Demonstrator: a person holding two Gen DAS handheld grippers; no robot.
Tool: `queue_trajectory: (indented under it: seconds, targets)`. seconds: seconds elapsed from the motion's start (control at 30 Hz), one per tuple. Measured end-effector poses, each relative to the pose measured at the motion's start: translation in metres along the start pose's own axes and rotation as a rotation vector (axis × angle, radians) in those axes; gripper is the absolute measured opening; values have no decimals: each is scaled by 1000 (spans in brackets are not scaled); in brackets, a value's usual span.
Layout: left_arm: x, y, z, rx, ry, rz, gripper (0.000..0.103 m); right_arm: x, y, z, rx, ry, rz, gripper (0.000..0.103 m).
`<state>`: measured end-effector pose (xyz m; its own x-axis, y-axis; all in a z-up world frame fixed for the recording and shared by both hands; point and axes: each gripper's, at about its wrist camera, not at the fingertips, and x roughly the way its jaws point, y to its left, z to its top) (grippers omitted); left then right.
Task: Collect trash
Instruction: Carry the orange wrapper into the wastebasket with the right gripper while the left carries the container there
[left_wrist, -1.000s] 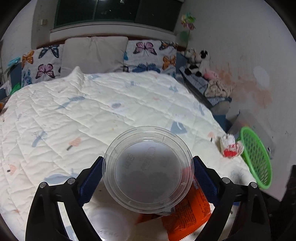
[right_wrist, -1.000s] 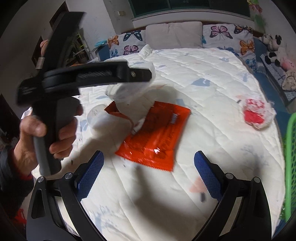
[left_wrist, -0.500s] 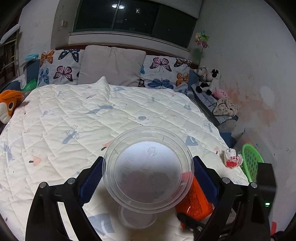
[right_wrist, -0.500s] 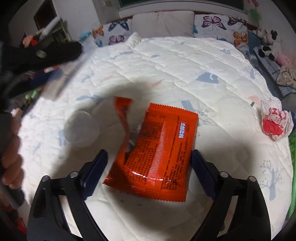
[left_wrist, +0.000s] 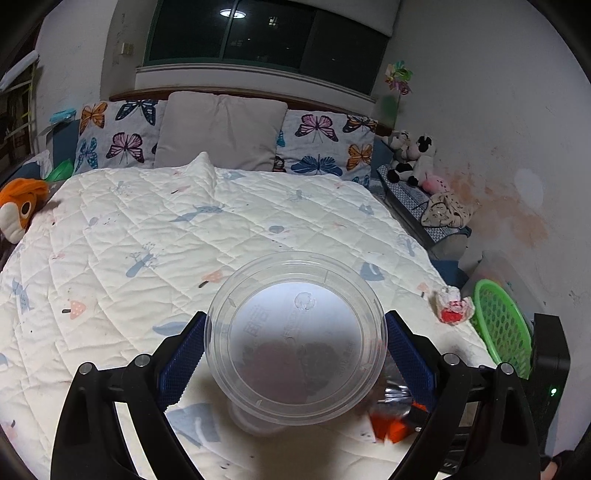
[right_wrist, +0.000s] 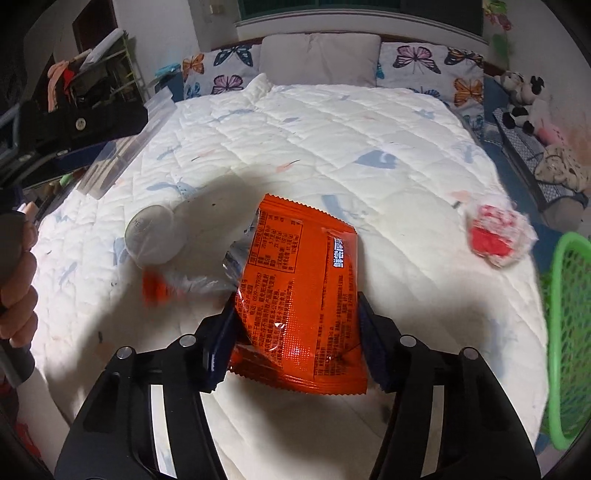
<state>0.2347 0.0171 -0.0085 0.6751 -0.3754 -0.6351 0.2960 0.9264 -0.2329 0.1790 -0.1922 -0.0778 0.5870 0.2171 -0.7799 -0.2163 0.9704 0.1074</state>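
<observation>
The right hand-held gripper (right_wrist: 295, 332) is closing on the orange snack wrapper (right_wrist: 301, 291); both blue pads press against the wrapper's sides, and its torn upper end trails off to the left. The wrapper sits over the foot end of the bed (right_wrist: 332, 147), near the middle of that edge. The left hand-held gripper (left_wrist: 295, 349) holds a clear plastic container (left_wrist: 295, 338) between its pads, bottom toward the camera, above the same foot end. A small clear lid (right_wrist: 149, 236) lies on the quilt just left of the wrapper. A crumpled red-and-white wrapper (right_wrist: 496, 236) lies near the bed's right edge, close to the foot corner. A green mesh basket (right_wrist: 565, 332) stands just beyond that right edge. A hand (right_wrist: 16, 291) grips the left tool's handle.
</observation>
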Motion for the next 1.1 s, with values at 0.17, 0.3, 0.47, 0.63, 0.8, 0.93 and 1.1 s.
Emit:
queue_trajectory:
  seconds: [0.17, 0.3, 0.47, 0.63, 0.8, 0.93, 1.1]
  targets:
    - [-2, -21, -2, 26, 8, -26, 90, -31, -21, -9, 34, -39, -7, 60]
    - [3, -44, -4, 49, 24, -52, 90, -56, -43, -16, 69, -68, -26, 60]
    - [11, -78, -7, 88, 43, -90, 90, -78, -77, -23, 122, -95, -74, 60]
    - [21, -108, -7, 112, 58, -126, 90, -91, -121, -33, 188, -98, -135, 60]
    - [31, -139, -9, 151, 75, -145, 90, -97, -156, -44, 234, -96, -191, 62]
    - [38, -158, -10, 180, 87, -157, 90, -97, -187, -53, 278, -86, -244, 62]
    - [50, -183, -11, 210, 104, -170, 90, -96, -217, -64, 321, -65, -284, 69]
